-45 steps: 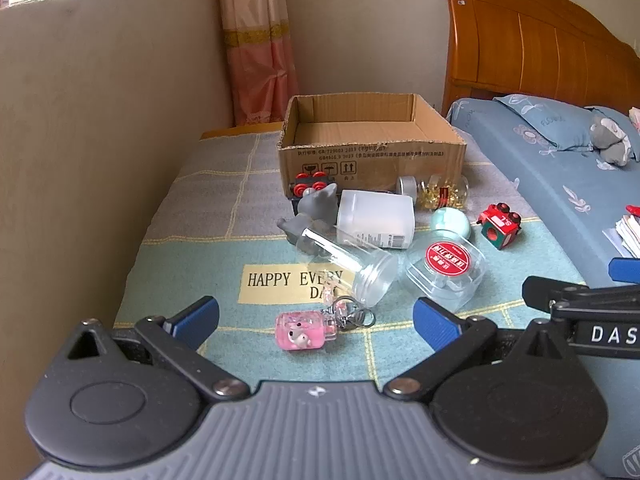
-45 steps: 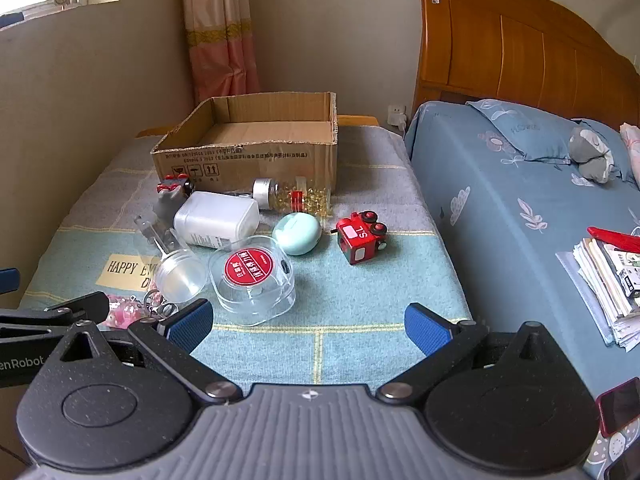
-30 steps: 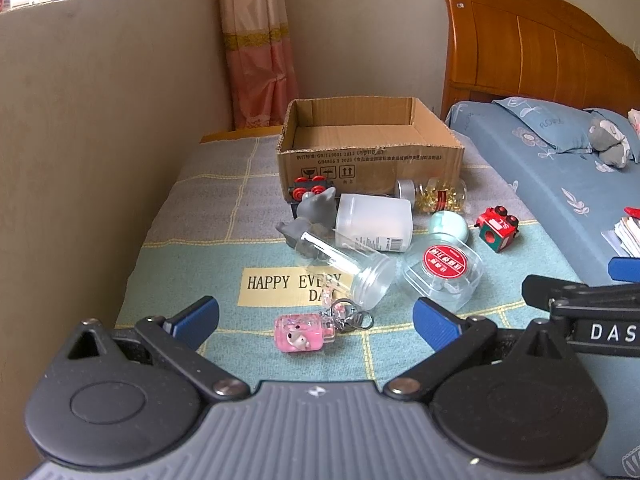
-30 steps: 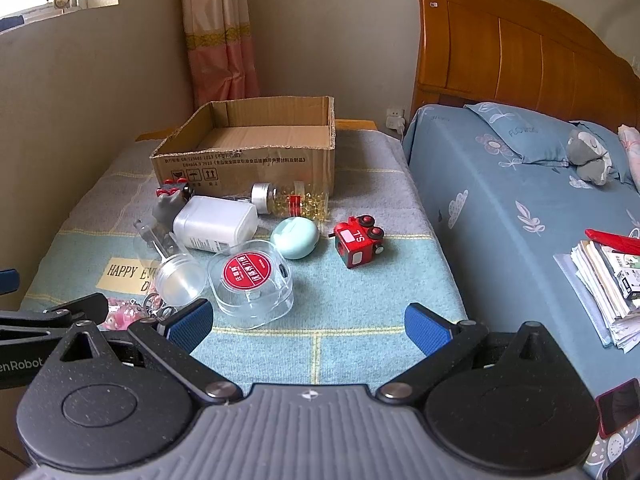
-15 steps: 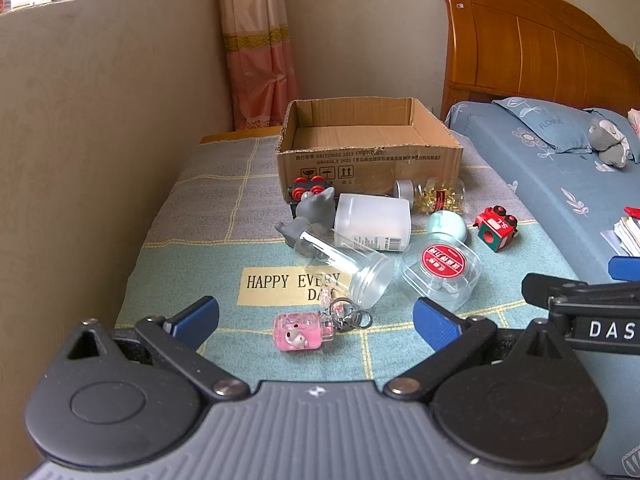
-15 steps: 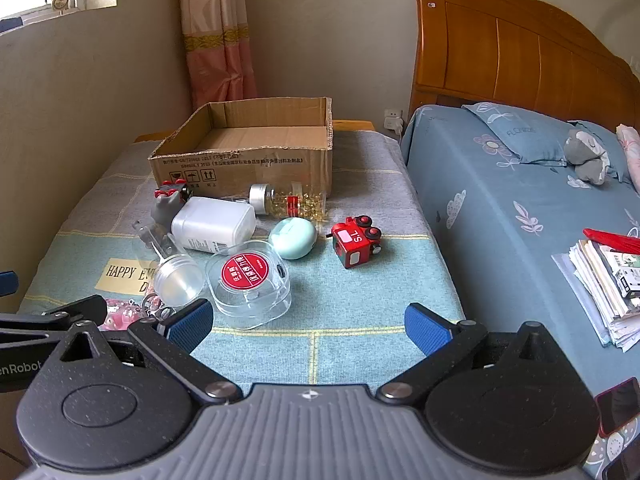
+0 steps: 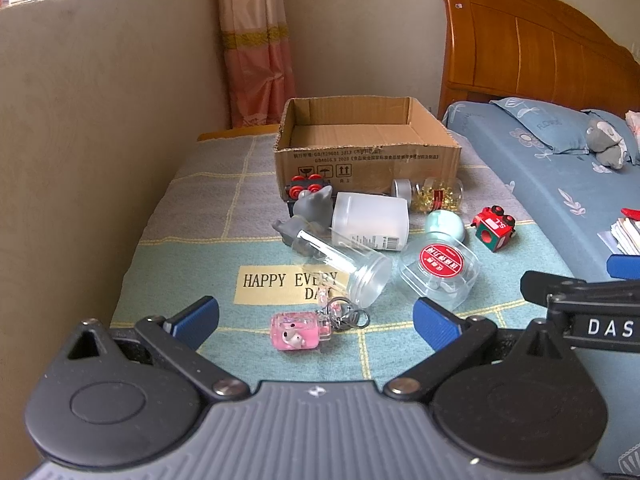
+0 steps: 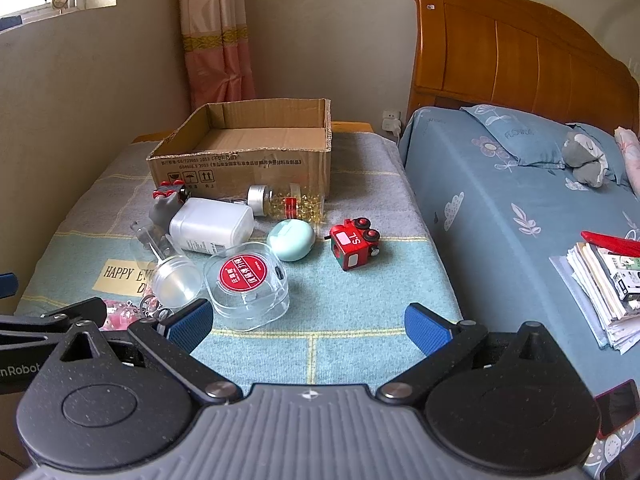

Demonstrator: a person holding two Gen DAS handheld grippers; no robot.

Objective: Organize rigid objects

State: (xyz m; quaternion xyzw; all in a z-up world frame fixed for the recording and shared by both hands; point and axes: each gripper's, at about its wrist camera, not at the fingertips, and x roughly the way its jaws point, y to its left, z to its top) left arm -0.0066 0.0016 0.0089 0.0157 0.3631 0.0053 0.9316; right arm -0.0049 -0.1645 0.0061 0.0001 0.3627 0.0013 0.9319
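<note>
An open cardboard box [image 7: 366, 152] [image 8: 244, 160] stands at the back of the cloth-covered table. In front of it lie a white bottle [image 7: 370, 222] [image 8: 210, 225], a clear tube jar [image 7: 344, 264] [image 8: 172, 276], a clear round tub with a red label [image 7: 440, 270] [image 8: 246, 284], a mint case [image 7: 445, 224] [image 8: 291, 239], a jar of yellow capsules [image 7: 430, 194] [image 8: 286, 202], a red toy train [image 7: 494, 228] [image 8: 354, 242], a grey figurine [image 7: 310, 210] and a pink keychain [image 7: 298, 330]. My left gripper [image 7: 316, 322] is open just before the keychain. My right gripper [image 8: 308, 326] is open and empty near the tub.
A beige wall [image 7: 80, 160] runs along the table's left side. A bed with a blue sheet [image 8: 520, 216] and wooden headboard [image 8: 500, 52] lies to the right, with a stack of papers [image 8: 604, 276] on it. A curtain [image 7: 256, 40] hangs behind the box.
Both grippers have drifted slightly; the objects sit a little lower and nearer in view. Nothing was taken hold of or let go.
</note>
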